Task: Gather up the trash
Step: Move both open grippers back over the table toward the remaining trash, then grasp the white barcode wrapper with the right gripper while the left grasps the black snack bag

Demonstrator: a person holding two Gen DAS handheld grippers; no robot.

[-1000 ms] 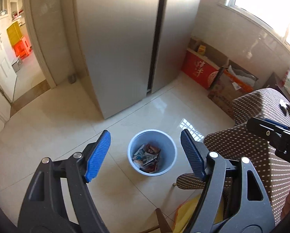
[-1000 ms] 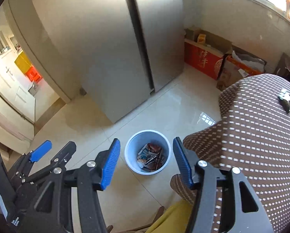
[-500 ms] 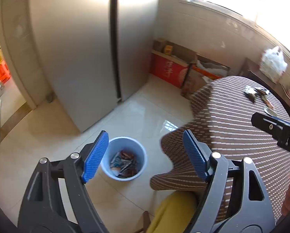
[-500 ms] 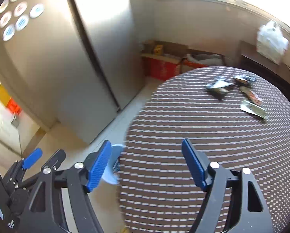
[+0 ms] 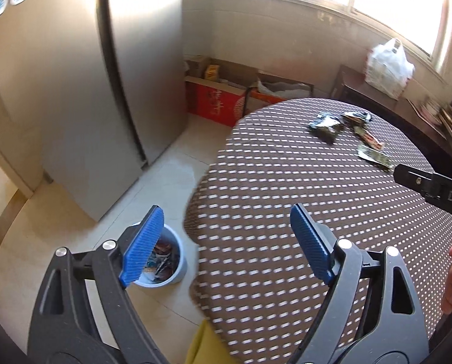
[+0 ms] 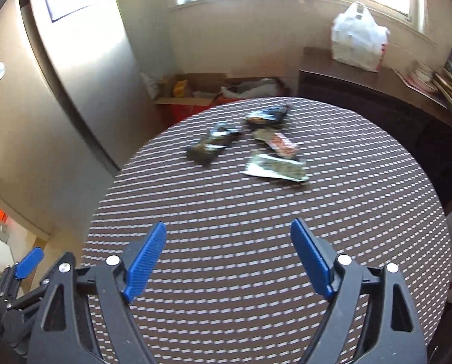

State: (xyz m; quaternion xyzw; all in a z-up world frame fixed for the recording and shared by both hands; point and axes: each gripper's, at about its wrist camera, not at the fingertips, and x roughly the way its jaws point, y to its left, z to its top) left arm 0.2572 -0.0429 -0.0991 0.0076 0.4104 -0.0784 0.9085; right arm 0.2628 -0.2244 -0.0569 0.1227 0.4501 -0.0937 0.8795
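we hold our left gripper and right gripper spread wide, empty. four snack wrappers lie on the round table; the blue bin sits on the floor.

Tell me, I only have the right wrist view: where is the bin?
Observer: The blue bin stands on the floor left of the round table, partly hidden by the left tongs.
Operator: Is it empty?
Observer: No, wrappers lie inside it.
Operator: Are the left tongs holding anything?
Observer: No, they are open with nothing between them. The right tongs are open too.
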